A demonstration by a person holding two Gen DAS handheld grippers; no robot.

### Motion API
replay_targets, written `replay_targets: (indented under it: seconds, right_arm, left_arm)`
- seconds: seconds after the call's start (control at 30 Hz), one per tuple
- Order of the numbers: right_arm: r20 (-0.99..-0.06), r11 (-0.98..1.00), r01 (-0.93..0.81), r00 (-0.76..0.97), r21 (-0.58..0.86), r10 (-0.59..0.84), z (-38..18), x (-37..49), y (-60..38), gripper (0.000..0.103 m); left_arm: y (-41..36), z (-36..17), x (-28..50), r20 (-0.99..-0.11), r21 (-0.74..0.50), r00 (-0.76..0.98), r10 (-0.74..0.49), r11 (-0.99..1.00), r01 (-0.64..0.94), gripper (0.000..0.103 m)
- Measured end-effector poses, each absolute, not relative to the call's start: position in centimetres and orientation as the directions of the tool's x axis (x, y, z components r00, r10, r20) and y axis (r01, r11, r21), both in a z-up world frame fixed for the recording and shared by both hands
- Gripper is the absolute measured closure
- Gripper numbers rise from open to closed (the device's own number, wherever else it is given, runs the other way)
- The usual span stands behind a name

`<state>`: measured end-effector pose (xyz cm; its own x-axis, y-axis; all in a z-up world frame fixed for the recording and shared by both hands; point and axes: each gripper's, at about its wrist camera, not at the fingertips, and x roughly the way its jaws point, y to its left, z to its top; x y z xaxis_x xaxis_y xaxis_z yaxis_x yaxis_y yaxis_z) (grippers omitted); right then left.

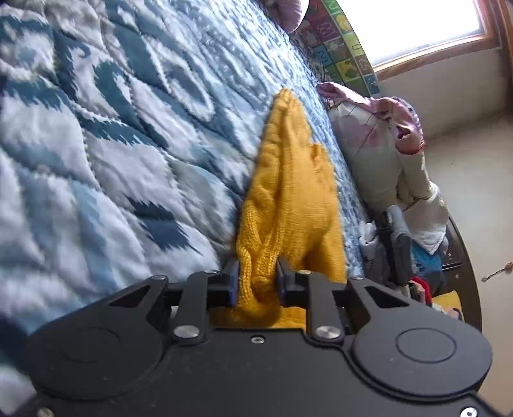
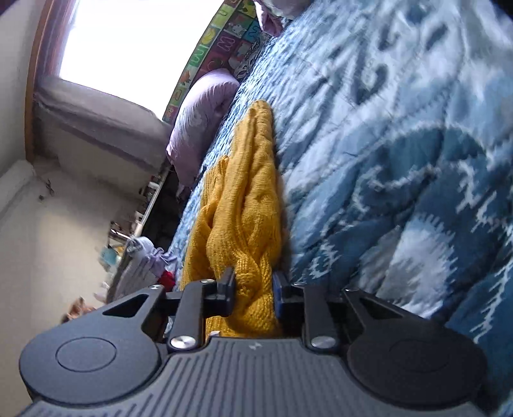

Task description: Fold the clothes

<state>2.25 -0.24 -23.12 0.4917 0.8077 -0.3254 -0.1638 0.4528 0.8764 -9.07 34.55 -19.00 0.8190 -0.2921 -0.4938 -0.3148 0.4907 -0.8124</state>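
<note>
A mustard-yellow cable-knit sweater lies bunched in a long ridge on the blue and white quilt. My left gripper is shut on a thick fold of its near edge, with knit bulging between the blue pads. In the right wrist view the same yellow sweater stretches away from me, and my right gripper is shut on a braided fold of it. Both views are rolled sideways, so the quilt rises like a wall beside the sweater. The rest of the garment under each gripper is hidden.
A lilac pillow and a colourful alphabet mat lie at the bed's far end, under a bright window. A heap of pale and pink laundry sits beside the bed, above a dark basket of mixed clothes.
</note>
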Motion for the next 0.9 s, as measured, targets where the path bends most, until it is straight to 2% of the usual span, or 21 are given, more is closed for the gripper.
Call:
replay_targets:
  seconds: [0.07,0.13,0.2,0.27,0.33,0.4,0.47,0.53,0.63,0.73,0.8,0.9]
  right_arm:
    - [-0.313,0.448,-0.184,0.493,0.875,0.812,-21.2,1.2,-1.4,0.08]
    - [-0.324,0.465,-0.204,0.483,0.862,0.814,-19.7,0.2,-2.4,0.079]
    - [-0.396,0.52,-0.21,0.438,0.828,0.807,-19.8,-0.5,-2.5,0.074]
    - [-0.474,0.595,-0.231,0.418,0.77,0.775,-20.1,-1.3,-2.3,0.064]
    - [-0.461,0.599,-0.256,0.437,0.759,0.772,-19.6,-2.5,-3.0,0.064]
    - [-0.44,0.612,-0.33,0.465,0.719,0.768,-17.9,-3.5,-3.7,0.063]
    - [-0.44,0.652,-0.435,0.496,0.62,0.749,-15.9,-4.4,-3.8,0.06]
    - [-0.449,0.694,-0.536,0.529,0.481,0.72,-14.1,-5.4,-3.8,0.056]
    - [-0.481,0.725,-0.661,0.58,0.194,0.658,-12.6,-7.1,-2.5,0.054]
    - [-0.486,0.671,-0.726,0.646,-0.152,0.588,-12.9,-9.7,-1.1,0.047]
    - [-0.501,0.612,-0.733,0.666,-0.299,0.553,-13.7,-11.1,-0.4,0.046]
    - [-0.517,0.529,-0.73,0.682,-0.433,0.518,-15.3,-12.8,0.4,0.046]
  left_arm:
    - [33.5,-17.9,-10.7,-0.475,-0.827,0.825,-0.305,0.475,-0.301,0.083]
    - [32.8,-18.0,-12.2,-0.492,-0.825,0.816,-0.304,0.463,-0.325,0.081]
    - [32.5,-18.8,-12.9,-0.552,-0.781,0.784,-0.284,0.506,-0.366,0.074]
    - [33.1,-18.7,-13.3,-0.555,-0.782,0.781,-0.286,0.499,-0.373,0.07]
    - [33.3,-16.5,-14.1,-0.532,-0.753,0.81,-0.247,0.575,-0.32,0.052]
    - [32.6,-14.2,-14.5,-0.524,-0.664,0.825,-0.209,0.707,-0.243,0.044]
    - [31.5,-12.7,-14.8,-0.533,-0.545,0.824,-0.192,0.823,-0.161,0.043]
    - [29.5,-11.7,-15.1,-0.552,-0.363,0.819,-0.158,0.929,-0.066,0.043]
    - [25.9,-11.6,-16.3,-0.57,0.023,0.82,-0.058,0.996,0.086,0.04]
    - [22.8,-13.3,-17.3,-0.563,0.352,0.826,0.012,0.908,0.227,0.038]
    - [21.6,-14.6,-17.2,-0.574,0.469,0.819,0.024,0.829,0.304,0.037]
    - [21.2,-16.9,-17.1,-0.58,0.573,0.813,0.045,0.732,0.368,0.036]
